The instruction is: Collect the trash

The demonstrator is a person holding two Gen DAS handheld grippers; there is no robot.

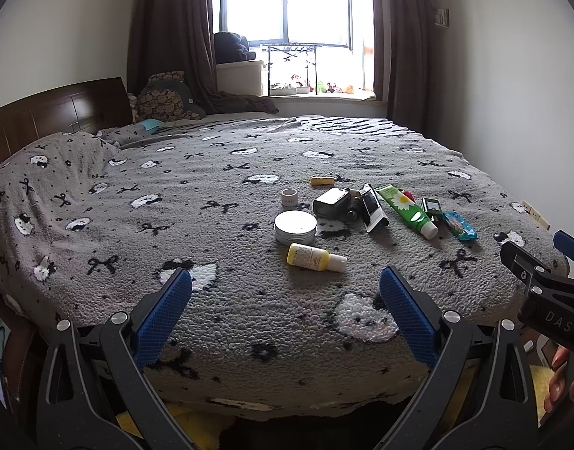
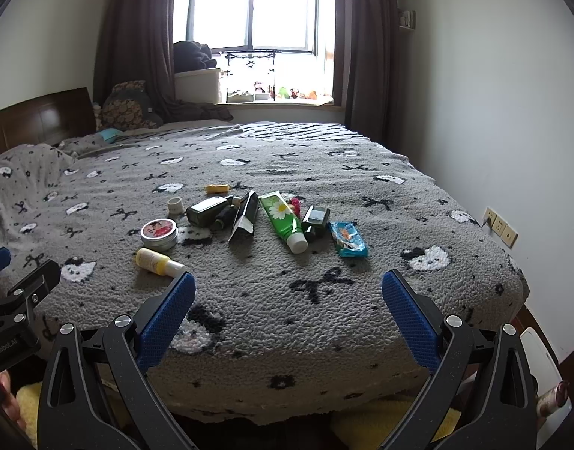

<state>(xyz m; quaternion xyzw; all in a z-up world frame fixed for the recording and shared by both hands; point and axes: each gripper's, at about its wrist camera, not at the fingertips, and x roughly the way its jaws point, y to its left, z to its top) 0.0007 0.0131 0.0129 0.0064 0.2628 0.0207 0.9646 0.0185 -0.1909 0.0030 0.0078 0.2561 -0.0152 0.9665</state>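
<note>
Small items lie in a cluster on the grey patterned bed [image 1: 174, 195]: a yellow bottle [image 1: 315, 257] [image 2: 157, 260], a round tin [image 1: 295, 227] [image 2: 159, 233], a green tube [image 1: 407, 210] [image 2: 284, 220], a blue wrapper [image 1: 460, 225] [image 2: 348, 239], a dark bottle [image 1: 332, 202] [image 2: 208, 210], a black-and-white box [image 1: 373, 208] [image 2: 245, 217] and a small yellow tube [image 1: 322, 180] [image 2: 217, 188]. My left gripper [image 1: 285, 281] is open and empty, just short of the yellow bottle. My right gripper [image 2: 289, 288] is open and empty over the bed's near edge.
A wooden headboard [image 1: 54, 112] stands at the left. The window sill [image 1: 317, 93] with toys is at the back. A wall with sockets [image 2: 501, 227] runs along the right. A white bin [image 2: 542, 367] stands at the lower right beside the bed.
</note>
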